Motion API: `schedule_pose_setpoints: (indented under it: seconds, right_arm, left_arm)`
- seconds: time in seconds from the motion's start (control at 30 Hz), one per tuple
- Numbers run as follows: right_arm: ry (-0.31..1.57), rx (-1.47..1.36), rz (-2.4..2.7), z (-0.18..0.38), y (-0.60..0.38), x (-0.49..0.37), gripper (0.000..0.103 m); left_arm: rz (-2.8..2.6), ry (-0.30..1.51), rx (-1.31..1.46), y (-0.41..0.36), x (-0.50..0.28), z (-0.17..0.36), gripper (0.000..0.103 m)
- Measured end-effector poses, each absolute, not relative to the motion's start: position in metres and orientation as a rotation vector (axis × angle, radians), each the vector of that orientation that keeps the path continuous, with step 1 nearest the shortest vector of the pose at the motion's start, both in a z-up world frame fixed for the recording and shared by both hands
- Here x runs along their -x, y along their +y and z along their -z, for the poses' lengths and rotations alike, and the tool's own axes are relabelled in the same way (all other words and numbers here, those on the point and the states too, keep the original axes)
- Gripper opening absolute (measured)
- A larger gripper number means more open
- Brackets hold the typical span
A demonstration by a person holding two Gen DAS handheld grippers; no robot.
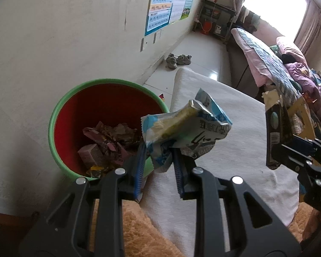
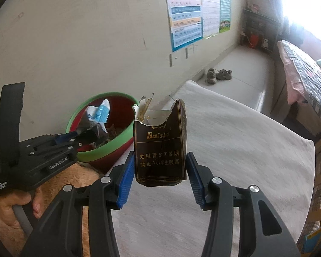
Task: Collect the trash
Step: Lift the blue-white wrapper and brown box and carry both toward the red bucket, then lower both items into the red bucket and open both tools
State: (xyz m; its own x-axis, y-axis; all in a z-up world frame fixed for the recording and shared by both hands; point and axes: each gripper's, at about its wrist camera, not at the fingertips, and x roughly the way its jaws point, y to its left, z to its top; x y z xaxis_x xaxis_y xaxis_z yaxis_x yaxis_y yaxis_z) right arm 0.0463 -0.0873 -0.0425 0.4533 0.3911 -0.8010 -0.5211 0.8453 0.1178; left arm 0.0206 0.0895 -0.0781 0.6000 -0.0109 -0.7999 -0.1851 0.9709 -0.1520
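My left gripper (image 1: 158,160) is shut on a crumpled blue-and-white snack wrapper (image 1: 186,128), holding it just right of the bin's rim. The bin (image 1: 60,107) is red inside with a green rim and holds several brown wrappers and a small box (image 1: 92,154). In the right wrist view, the left gripper (image 2: 85,133) carries the wrapper (image 2: 100,111) over the bin (image 2: 117,138). My right gripper (image 2: 159,169) is shut on a torn dark brown cigarette pack (image 2: 160,147), upright above the white cloth. In the left wrist view, the right gripper (image 1: 289,150) and its pack (image 1: 275,137) appear at the right edge.
A white cloth-covered surface (image 2: 235,150) lies under both grippers, with an orange fuzzy blanket (image 1: 137,224) at its near edge. The bin stands against a pale wall. A pair of shoes (image 2: 219,75) sits on the floor beyond. A bed (image 1: 274,68) with bedding runs along the right.
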Motion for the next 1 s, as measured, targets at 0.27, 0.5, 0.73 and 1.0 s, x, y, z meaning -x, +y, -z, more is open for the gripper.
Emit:
schedule_pose_setpoints:
  seconds: [0.27,0.5,0.73,1.0]
  right_arm:
    - [0.951,0.16,-0.571,0.042,-0.083,-0.046,0.046]
    - [0.955,0.154,-0.576,0.044,-0.081,-0.047,0.046]
    - [0.96,0.165,-0.596,0.047,-0.072,-0.051,0.046]
    - [0.949,0.182,-0.621,0.043,-0.058,-0.056,0.046]
  left_arm:
    - [-0.108,0.917,0.234,0.09,-0.019,0.077,0.024]
    - [-0.123,0.903,0.231,0.094,-0.016,0.073,0.024]
    - [-0.156,0.89,0.224,0.099,-0.015,0.069,0.024]
    - [-0.18,0.877,0.23,0.11,-0.015,0.068,0.024]
